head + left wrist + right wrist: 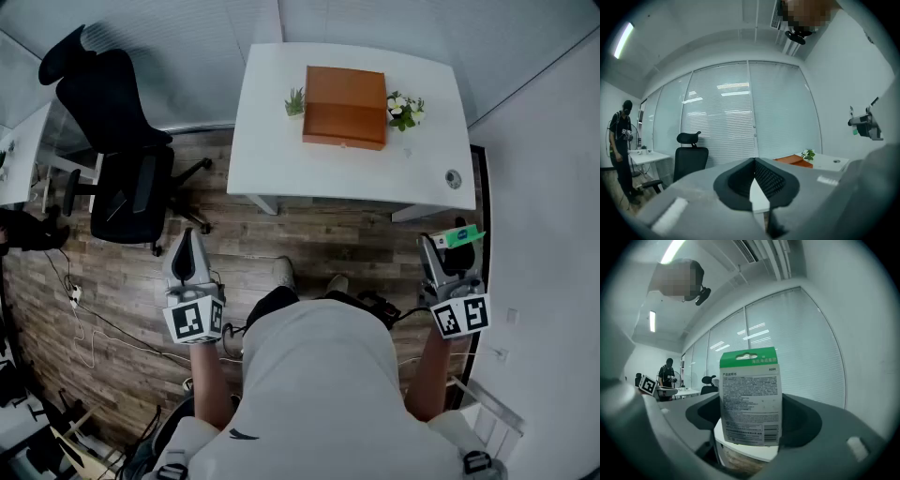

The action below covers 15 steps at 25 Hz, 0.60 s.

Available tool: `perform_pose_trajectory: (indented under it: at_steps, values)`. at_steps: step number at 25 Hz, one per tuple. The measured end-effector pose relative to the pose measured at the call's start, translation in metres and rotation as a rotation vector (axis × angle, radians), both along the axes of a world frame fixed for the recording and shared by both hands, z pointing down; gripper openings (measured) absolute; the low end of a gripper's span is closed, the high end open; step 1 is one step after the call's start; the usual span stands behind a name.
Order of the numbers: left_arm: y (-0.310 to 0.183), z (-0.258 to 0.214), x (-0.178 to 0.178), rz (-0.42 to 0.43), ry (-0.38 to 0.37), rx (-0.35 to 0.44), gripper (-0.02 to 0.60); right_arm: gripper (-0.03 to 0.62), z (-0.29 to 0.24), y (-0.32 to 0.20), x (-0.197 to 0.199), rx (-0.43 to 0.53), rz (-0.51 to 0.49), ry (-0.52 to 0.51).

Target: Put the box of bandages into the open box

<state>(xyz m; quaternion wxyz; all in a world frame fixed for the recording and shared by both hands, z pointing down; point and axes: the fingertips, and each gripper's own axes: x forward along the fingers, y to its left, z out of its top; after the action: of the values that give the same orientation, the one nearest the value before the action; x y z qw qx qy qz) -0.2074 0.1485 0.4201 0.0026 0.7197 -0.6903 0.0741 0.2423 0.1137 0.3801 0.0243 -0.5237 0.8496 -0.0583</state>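
Note:
The box of bandages [750, 394], white with a green top, stands upright between the jaws of my right gripper [751, 430], which is shut on it. In the head view that gripper [448, 246] hangs at the right, over the floor and short of the table, with the bandage box [464, 234] sticking out of it. A brown box [344, 105] lies at the far middle of the white table [272, 155]; it also shows small in the left gripper view [794, 161]. My left gripper [190, 246] is shut and empty [753, 165], over the wooden floor.
Two small potted plants [295, 101] [405, 110] flank the brown box. A black office chair [122, 164] stands left of the table, beside another white desk [19, 150]. Cables [89, 314] trail on the floor. A person [621, 140] stands far left. A wall runs along the right.

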Motion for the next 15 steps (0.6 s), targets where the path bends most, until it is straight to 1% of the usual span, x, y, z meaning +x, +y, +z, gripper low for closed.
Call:
perform_pose_trajectory:
  at_steps: [7,15]
  values:
    - [0.0021,-0.0006,-0.0023,-0.012,0.003,-0.007,0.005,0.37,0.0005,0.0013,0.0008,-0.003,0.006,0.0]
    - [-0.0012,-0.0011,0.0002,0.007,-0.027,-0.007,0.005,0.371,-0.0022,-0.0023,-0.0027,0.005,0.003,-0.023]
